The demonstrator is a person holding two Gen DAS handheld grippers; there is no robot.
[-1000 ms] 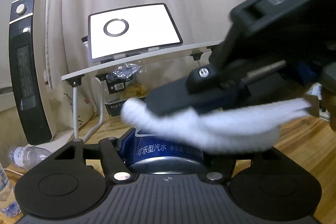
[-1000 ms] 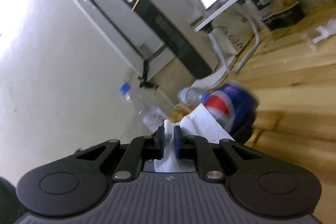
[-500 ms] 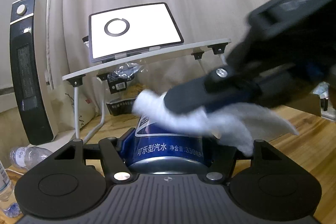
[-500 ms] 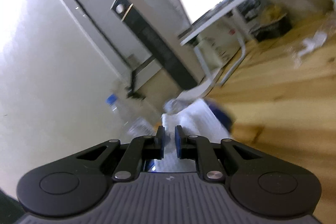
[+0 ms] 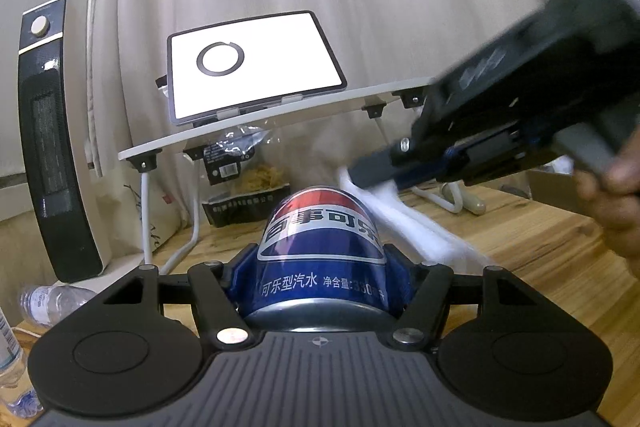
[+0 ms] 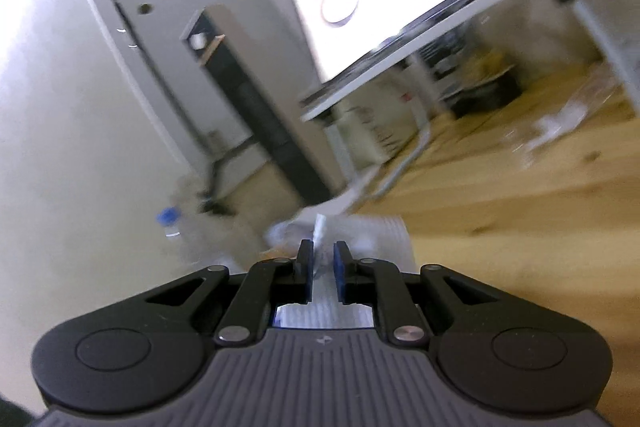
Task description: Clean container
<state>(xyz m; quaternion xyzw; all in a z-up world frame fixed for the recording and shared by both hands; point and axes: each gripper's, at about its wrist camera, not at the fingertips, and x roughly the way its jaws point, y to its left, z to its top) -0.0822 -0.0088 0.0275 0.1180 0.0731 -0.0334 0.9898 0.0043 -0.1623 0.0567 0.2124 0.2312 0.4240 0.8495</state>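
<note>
My left gripper (image 5: 320, 259) is shut on a blue Pepsi can (image 5: 320, 247), held lying along the fingers with its far end up. My right gripper (image 5: 360, 179) comes in from the upper right, shut on a white cloth (image 5: 416, 223) that hangs beside the can's right side, just off it. In the right wrist view the right gripper (image 6: 322, 263) pinches the cloth (image 6: 376, 231) between its blue pads; the view is blurred and the can is not seen there.
A wooden table (image 5: 540, 247) lies below. A small white folding stand (image 5: 280, 115) bears a lit tablet (image 5: 248, 63). A black tower heater (image 5: 52, 155) stands at left. Plastic water bottles (image 5: 48, 301) lie at lower left. A snack bag (image 5: 244, 195) sits under the stand.
The right gripper and cloth slid off the top of the can to the right and up, uncovering the can's label. The left gripper held the can still.
</note>
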